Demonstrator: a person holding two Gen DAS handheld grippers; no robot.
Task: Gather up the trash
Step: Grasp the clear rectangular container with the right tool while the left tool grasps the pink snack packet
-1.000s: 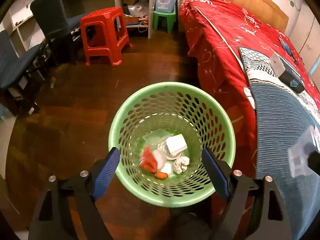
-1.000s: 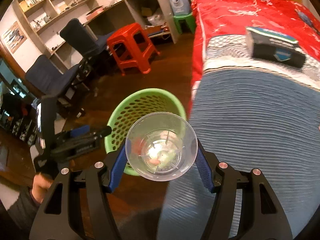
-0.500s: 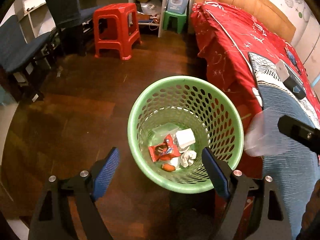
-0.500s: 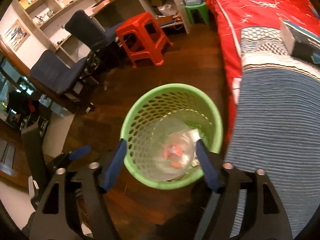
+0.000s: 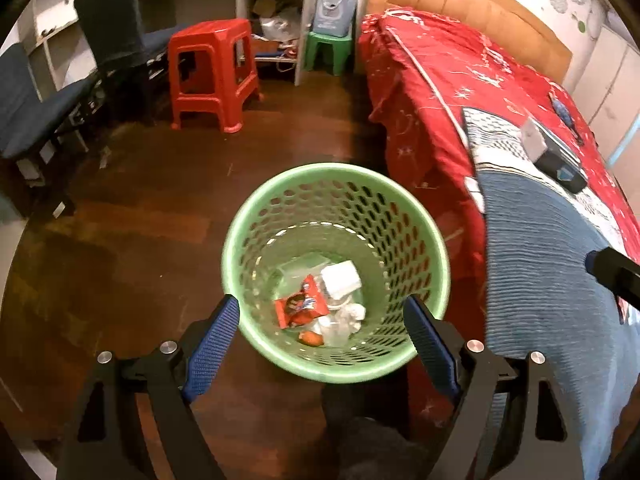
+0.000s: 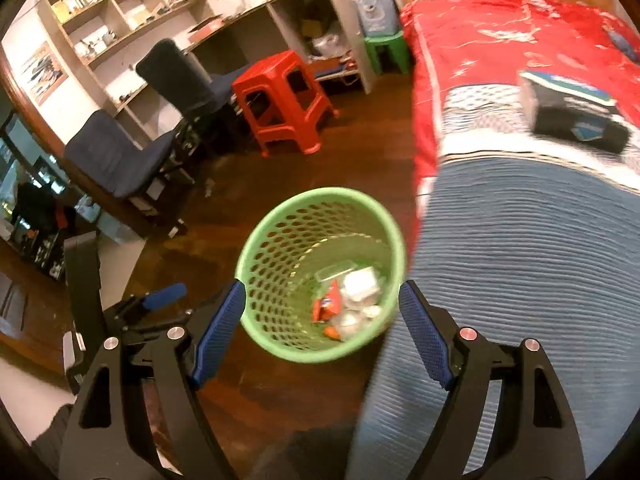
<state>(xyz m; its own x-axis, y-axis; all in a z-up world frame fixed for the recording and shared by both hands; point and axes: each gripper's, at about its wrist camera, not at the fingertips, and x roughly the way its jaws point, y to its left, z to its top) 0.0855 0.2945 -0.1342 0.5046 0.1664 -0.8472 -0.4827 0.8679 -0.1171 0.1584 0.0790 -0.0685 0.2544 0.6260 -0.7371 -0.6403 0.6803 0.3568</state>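
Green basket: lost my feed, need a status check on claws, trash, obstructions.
Both claws, left and right, open and empty; right jaws just opened. Clear cup in green basket with wrappers. Nothing in the way.

This is a lived-in bedroom that doubles as a study. A bed with a red patterned quilt (image 5: 460,92) and a wooden headboard (image 5: 460,4) fills the right of the frame. At upper left, white open shelves crowded with books and papers (image 6: 120,12) rise above a long built-in bench (image 6: 256,4), with dark blue padded chairs (image 6: 120,160) and a red plastic stool (image 6: 280,100) on the dark wooden floor (image 5: 120,260).
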